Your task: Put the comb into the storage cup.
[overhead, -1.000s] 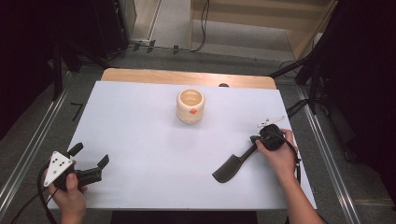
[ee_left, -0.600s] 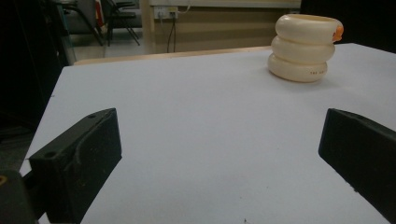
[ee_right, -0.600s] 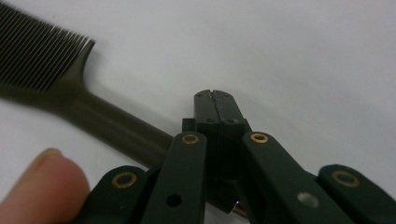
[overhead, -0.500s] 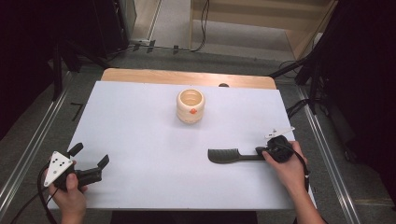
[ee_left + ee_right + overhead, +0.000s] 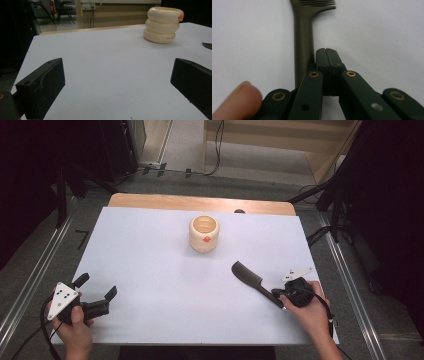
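We see the right claw (image 5: 280, 296) at approx 4 o'clock on the white tabletop (image 5: 165, 270), held in the person's right hand (image 5: 310, 312). In the right gripper view its jaws are pressed fully together, nothing between the pads; the tips (image 5: 327, 51) sit just beside the comb's handle, which runs along their left side, so it's next to the claw, not gripped. Can't tell if jaw and handle actually touch. A fingertip (image 5: 235, 98) shows at 8 o'clock in that view. The dark comb (image 5: 252, 281) lies flat on the tabletop w/ its toothed head pointing toward 10 o'clock and the handle end at the right claw; the head is near the centre, on the right half. A cream ribbed cup (image 5: 204, 233), made of stacked rings w/ a small orange mark on its side, stands upright at approx 12 o'clock from the centre, well apart from the comb. The left claw (image 5: 96, 292) sits at approx 8 o'clock near the tabletop's front-left corner, in the left hand (image 5: 75, 327); jaws spread wide, holding nothing, bare tabletop between them in the left gripper view. From there the cup (image 5: 163, 21) is at 1 o'clock, well apart.
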Demonstrator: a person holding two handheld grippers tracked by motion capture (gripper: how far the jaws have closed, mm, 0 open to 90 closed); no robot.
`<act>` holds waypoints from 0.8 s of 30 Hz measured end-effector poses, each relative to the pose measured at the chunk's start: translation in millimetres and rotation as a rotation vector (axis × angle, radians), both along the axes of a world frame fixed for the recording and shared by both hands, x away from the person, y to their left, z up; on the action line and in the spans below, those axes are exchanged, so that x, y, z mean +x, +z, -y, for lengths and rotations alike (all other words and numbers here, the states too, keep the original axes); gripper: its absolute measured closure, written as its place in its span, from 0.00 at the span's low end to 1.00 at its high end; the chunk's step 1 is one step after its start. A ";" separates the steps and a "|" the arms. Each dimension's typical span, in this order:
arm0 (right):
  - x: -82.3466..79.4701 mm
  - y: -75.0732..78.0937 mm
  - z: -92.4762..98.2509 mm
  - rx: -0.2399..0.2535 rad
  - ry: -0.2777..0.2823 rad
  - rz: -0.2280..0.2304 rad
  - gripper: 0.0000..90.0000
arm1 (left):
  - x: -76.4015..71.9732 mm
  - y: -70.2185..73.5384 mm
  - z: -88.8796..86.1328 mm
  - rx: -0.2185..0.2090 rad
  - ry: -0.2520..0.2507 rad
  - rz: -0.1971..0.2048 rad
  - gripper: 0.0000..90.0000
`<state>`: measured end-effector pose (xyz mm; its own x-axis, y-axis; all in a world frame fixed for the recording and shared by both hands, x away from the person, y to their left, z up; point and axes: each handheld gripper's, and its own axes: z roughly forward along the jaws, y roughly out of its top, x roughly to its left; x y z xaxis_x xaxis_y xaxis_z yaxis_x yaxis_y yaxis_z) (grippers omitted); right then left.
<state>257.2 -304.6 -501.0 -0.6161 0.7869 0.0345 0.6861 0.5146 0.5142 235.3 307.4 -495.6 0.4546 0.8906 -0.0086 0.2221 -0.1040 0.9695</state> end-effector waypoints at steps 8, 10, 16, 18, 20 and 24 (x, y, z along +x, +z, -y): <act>-4.3 1.4 -4.1 -0.011 0.002 0.004 0.94 | -0.1 0.0 0.0 0.000 -0.002 0.000 0.00; -3.2 8.3 -2.8 -0.002 -0.022 0.015 0.87 | -0.1 0.0 -0.1 -0.002 -0.003 0.000 0.00; -1.0 23.0 -3.0 0.012 -0.019 0.019 0.70 | 0.0 0.0 0.4 0.000 -0.002 0.000 0.00; -0.3 27.7 -3.0 0.048 -0.023 0.014 0.65 | -0.1 0.0 0.2 -0.001 -0.003 0.000 0.00; -0.1 29.1 -4.6 0.057 -0.017 0.008 0.62 | -0.1 0.0 0.1 -0.002 -0.003 0.001 0.00; -1.3 28.2 -12.6 0.049 0.005 -0.009 0.59 | -0.1 0.0 0.3 0.000 -0.004 0.001 0.00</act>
